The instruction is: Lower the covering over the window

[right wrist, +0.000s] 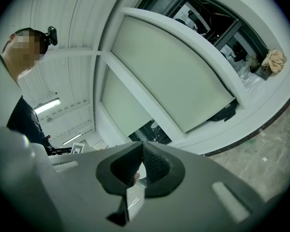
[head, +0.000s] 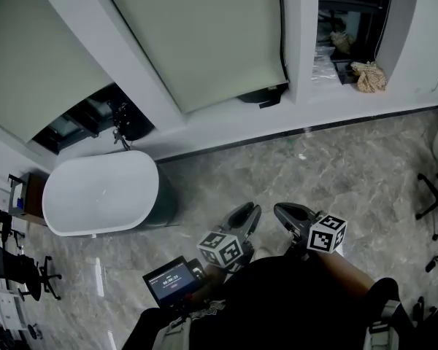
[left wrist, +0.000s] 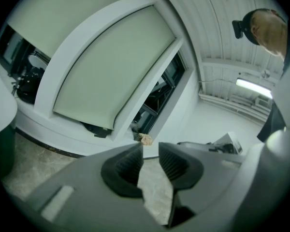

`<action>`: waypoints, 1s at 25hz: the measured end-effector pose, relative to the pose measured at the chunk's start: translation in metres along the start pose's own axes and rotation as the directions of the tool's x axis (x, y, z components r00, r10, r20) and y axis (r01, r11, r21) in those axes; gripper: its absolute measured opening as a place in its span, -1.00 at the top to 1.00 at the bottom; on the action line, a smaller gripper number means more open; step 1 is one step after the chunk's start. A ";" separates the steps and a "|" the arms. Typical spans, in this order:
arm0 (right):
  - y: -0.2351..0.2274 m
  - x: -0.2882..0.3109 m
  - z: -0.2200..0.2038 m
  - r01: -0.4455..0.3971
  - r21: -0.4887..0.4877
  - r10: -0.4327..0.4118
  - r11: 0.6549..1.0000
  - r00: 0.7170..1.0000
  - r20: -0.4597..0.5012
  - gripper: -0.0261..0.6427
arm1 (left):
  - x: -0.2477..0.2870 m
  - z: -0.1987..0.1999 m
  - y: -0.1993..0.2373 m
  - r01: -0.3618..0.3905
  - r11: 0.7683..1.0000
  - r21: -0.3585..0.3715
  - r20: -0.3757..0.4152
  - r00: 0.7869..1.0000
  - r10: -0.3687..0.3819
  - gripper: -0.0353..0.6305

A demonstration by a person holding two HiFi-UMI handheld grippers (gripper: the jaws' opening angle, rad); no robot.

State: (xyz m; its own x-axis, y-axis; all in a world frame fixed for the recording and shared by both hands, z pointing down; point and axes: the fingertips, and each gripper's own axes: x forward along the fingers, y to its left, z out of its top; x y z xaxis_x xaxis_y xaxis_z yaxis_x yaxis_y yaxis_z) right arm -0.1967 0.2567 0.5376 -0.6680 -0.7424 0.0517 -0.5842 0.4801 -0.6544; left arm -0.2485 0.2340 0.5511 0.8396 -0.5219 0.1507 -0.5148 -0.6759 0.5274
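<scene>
**Blinds partly down, both tools well short of the window**

In the head view the middle roller blind (head: 204,35) hangs at 12 o'clock. Its bottom edge sits near the sill, with only a dark sliver open beneath it. A thin dark cord (head: 282,28) runs down the blind's right edge and is probably its pull cord. The left roller blind (head: 29,57), at 10 o'clock, stops higher and leaves a band of dark glass exposed. The window at 1 o'clock (head: 350,20) shows no covering at all in these views, and a crumpled tan cloth (head: 369,75) lies on its sill.

Which pane the task means cannot be told. Judging by how they hang, the middle one is almost finished, the left one has some way to go, and the right one is untouched.

Both tools are low in the frame, close to the person's body and well apart from every blind and cord. The left tool (head: 252,210) has its jaws apart, with only floor showing between them (left wrist: 151,151). The right tool (head: 279,211) has its jaws together on nothing (right wrist: 141,146). No pull is under way. In my judgement the next move is to cross the marbled floor (head: 336,173) and reach a cord.

An oval white tabletop (head: 98,192) stands at 9 o'clock below the left blind. A small lit screen (head: 174,277) sits at the person's waist.
</scene>
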 end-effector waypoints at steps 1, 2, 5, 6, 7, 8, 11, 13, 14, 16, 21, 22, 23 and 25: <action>0.000 0.000 0.000 0.002 -0.001 -0.002 1.000 1.000 -0.001 0.90 | 0.000 -0.001 0.000 0.000 1.000 -0.004 -0.001 1.000 0.000 0.59; 0.000 0.000 0.000 0.005 -0.001 -0.005 1.000 1.000 -0.001 0.90 | 0.000 -0.001 0.000 0.001 1.000 -0.007 -0.003 1.000 -0.001 0.59; 0.000 0.002 0.001 0.008 -0.005 -0.008 1.000 1.000 -0.001 0.90 | -0.001 -0.002 0.002 0.002 1.000 -0.007 -0.003 1.000 -0.002 0.59; 0.000 0.003 0.001 0.007 -0.007 -0.007 1.000 1.000 -0.001 0.90 | -0.001 -0.001 0.002 0.001 1.000 -0.004 -0.001 1.000 -0.001 0.59; 0.001 0.003 0.000 0.006 -0.010 -0.006 1.000 1.000 -0.002 0.90 | -0.001 -0.001 0.002 -0.001 1.000 -0.002 0.000 1.000 0.001 0.59; 0.001 0.003 0.000 0.004 -0.012 -0.004 1.000 1.000 -0.003 0.90 | -0.001 0.001 0.003 -0.003 1.000 -0.001 0.003 1.000 0.003 0.59; 0.002 0.004 0.000 0.000 -0.018 0.000 1.000 1.000 -0.007 0.90 | -0.002 0.003 0.003 -0.006 1.000 -0.004 0.012 1.000 0.006 0.59; 0.002 0.003 -0.001 0.000 -0.019 0.000 1.000 1.000 -0.007 0.90 | -0.002 0.002 0.002 -0.005 1.000 -0.008 0.013 1.000 0.005 0.59; 0.002 0.003 -0.001 0.000 -0.020 0.000 1.000 1.000 -0.006 0.90 | -0.002 0.001 0.002 -0.003 1.000 -0.009 0.013 1.000 0.003 0.59; 0.003 0.002 0.000 0.002 -0.020 -0.002 1.000 1.000 -0.002 0.90 | -0.003 0.000 0.001 -0.001 1.000 -0.012 0.009 1.000 0.001 0.59; 0.007 0.001 -0.002 0.004 -0.019 -0.004 1.000 1.000 -0.002 0.91 | -0.004 0.000 -0.003 0.010 1.000 -0.004 0.002 1.000 -0.010 0.59; 0.008 0.000 -0.002 0.004 -0.019 -0.004 1.000 1.000 -0.002 0.91 | -0.005 -0.001 -0.004 0.012 1.000 -0.004 0.002 1.000 -0.012 0.59; 0.009 -0.001 -0.003 0.005 -0.020 -0.005 1.000 1.000 -0.001 0.91 | -0.006 -0.002 -0.004 0.013 1.000 -0.004 0.002 1.000 -0.013 0.59; 0.011 -0.002 -0.004 0.006 -0.021 -0.006 1.000 1.000 0.001 0.91 | -0.008 -0.004 -0.006 0.016 1.000 -0.005 0.001 1.000 -0.016 0.59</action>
